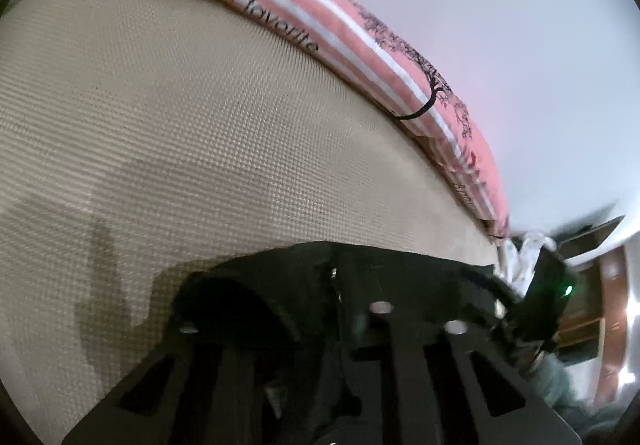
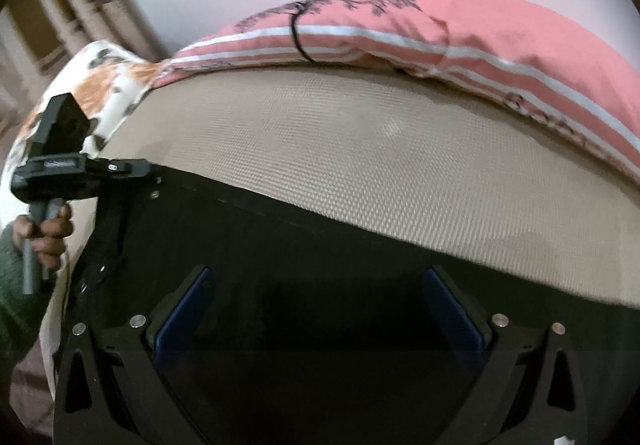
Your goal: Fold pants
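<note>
Black pants (image 2: 304,241) lie spread on a beige woven bed surface (image 2: 360,149). My right gripper (image 2: 318,297) hovers over them, open, its blue pads (image 2: 182,317) far apart with only dark cloth below. At the pants' left corner, my left gripper (image 2: 150,175) is shut on the edge of the fabric. In the left wrist view the left gripper (image 1: 340,281) has its fingers together, with the black pants (image 1: 244,285) bunched around the tips. The right gripper's body with a green light (image 1: 550,297) shows at the right edge.
A pink striped cushion with black lettering and a tree print (image 2: 460,29) runs along the far side of the bed, against a white wall. A floral pillow (image 2: 108,85) lies at the left. A hand (image 2: 52,233) in a green sleeve holds the left gripper's handle.
</note>
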### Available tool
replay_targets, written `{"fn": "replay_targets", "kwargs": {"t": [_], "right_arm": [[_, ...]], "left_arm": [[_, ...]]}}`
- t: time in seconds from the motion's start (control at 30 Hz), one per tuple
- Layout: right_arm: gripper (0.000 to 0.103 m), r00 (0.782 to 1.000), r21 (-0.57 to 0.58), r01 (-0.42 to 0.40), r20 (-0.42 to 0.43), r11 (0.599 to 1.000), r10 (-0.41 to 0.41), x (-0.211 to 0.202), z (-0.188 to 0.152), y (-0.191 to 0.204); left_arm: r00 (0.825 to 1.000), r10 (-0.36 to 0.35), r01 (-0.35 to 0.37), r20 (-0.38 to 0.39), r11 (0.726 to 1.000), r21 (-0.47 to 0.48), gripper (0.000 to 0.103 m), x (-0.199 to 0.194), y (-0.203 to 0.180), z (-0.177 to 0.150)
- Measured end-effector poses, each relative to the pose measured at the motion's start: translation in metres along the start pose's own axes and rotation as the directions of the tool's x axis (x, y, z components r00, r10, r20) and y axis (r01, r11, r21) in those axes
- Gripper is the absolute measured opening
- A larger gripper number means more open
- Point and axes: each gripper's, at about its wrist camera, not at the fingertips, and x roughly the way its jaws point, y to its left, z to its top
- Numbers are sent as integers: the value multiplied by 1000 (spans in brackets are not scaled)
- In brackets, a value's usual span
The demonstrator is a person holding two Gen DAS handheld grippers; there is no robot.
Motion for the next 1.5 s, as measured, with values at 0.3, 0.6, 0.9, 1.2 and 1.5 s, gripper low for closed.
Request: {"fn": "replay_targets", "kwargs": {"t": [0.3, 0.6, 0.9, 1.2, 1.5], "right_arm": [[103, 987, -255, -121, -137, 959, 88, -2, 37, -6], [98, 837, -298, -462, -459, 835, 299, 28, 76, 8], [59, 754, -270, -507, -599, 819, 270, 47, 64, -7], [48, 769, -268, -435, -607, 860, 200, 28, 40, -63], [47, 803, -273, -353, -580, 895, 139, 10, 25, -86]], "left_arm": [[983, -139, 125, 119, 985, 118, 10, -45, -34, -17], [966, -207, 183, 158, 971, 154, 10, -71, -45, -30], [972, -164, 141, 167, 979, 146, 10, -83, -51, -36], [980, -95, 75, 174, 990, 120, 10, -79, -50, -33], [986, -25, 9, 167, 996, 93, 10, -67, -49, -29]]}}
